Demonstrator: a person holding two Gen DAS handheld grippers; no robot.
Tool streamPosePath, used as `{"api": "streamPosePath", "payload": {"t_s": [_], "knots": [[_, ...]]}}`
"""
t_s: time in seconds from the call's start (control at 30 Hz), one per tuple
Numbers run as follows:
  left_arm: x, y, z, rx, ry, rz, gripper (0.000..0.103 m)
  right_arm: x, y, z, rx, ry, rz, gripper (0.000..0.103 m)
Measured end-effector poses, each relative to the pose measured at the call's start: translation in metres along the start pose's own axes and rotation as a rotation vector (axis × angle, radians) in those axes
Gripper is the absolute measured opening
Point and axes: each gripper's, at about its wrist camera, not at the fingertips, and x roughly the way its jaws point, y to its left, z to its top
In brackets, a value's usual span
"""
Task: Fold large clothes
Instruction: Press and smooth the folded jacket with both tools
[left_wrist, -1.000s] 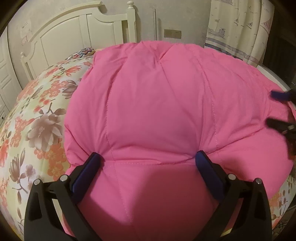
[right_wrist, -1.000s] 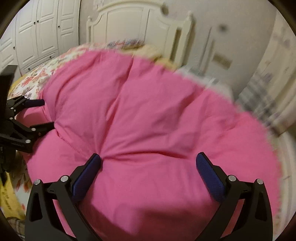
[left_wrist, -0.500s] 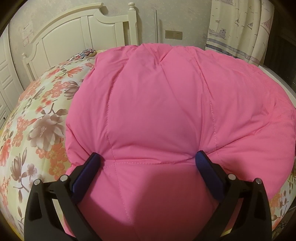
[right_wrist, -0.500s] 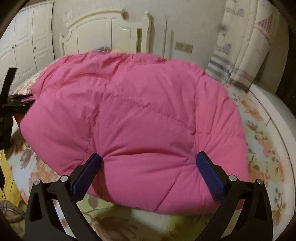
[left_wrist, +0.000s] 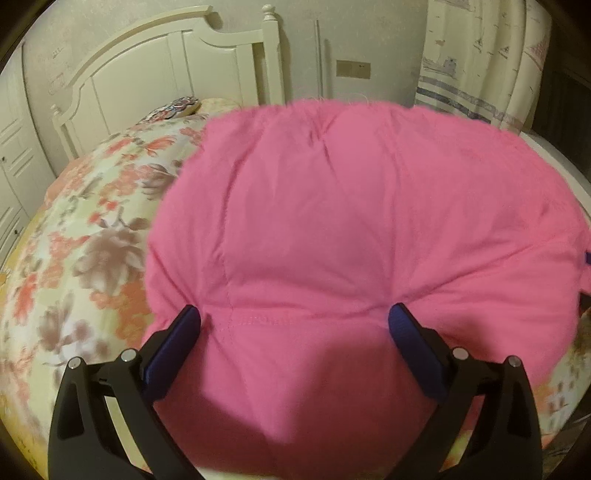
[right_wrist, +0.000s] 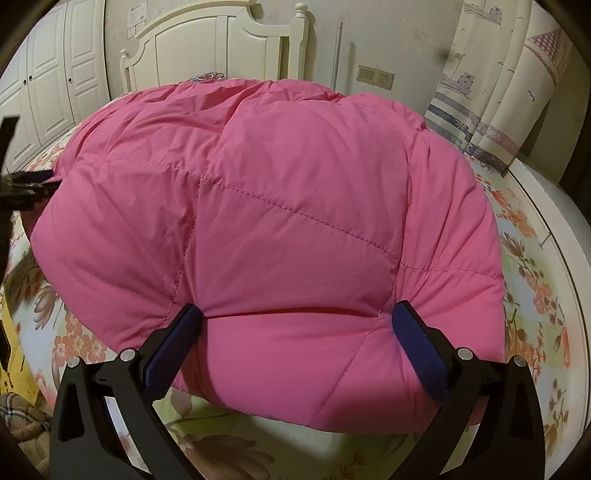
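Observation:
A pink quilted down jacket (left_wrist: 351, 229) lies bunched in a thick heap on the floral bedspread (left_wrist: 81, 236). My left gripper (left_wrist: 295, 321) is open, its blue-padded fingers wide apart, with the jacket's near edge bulging between them. My right gripper (right_wrist: 299, 321) is open too, its fingers straddling the jacket's (right_wrist: 295, 206) near right corner just above the bedspread (right_wrist: 532, 280). The left gripper (right_wrist: 26, 181) shows at the jacket's far left edge in the right wrist view. A blue sliver of the right gripper's finger (left_wrist: 587, 257) peeks in at the right edge of the left wrist view.
A white headboard (right_wrist: 221, 48) stands behind the bed, white wardrobe doors (right_wrist: 44, 77) to its left and a patterned curtain (right_wrist: 498, 92) to its right. The white bed frame (right_wrist: 554, 206) curves along the right side. A plaid cloth (right_wrist: 18, 421) lies at the lower left.
The right wrist view has swung right and drawn back, so the jacket's near edge and the bedspread below it now show. The left view has shifted slightly and is blurred by motion.

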Motion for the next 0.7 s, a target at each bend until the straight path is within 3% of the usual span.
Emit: {"api": "streamPosePath", "payload": {"t_s": [0.1, 0.23, 0.37, 0.5, 0.7], "knots": [[-0.035, -0.018, 0.021, 0.025, -0.083, -0.063, 0.101, 0.0, 0.001, 0.0, 0.001, -0.001, 0.0, 0.099], [-0.047, -0.072, 0.057, 0.188, -0.141, -0.036, 0.101, -0.007, 0.007, 0.003, -0.015, -0.004, -0.037, 0.099], [-0.012, -0.109, 0.1, 0.298, -0.107, 0.01, 0.101, -0.035, 0.015, 0.01, -0.043, -0.083, -0.025, 0.099], [0.027, -0.116, 0.135, 0.276, -0.057, -0.002, 0.101, -0.066, -0.003, 0.036, 0.01, -0.197, -0.017, 0.099], [0.068, -0.115, 0.154, 0.294, -0.014, 0.015, 0.101, -0.043, -0.021, 0.114, -0.033, -0.185, 0.002, 0.099]]}}
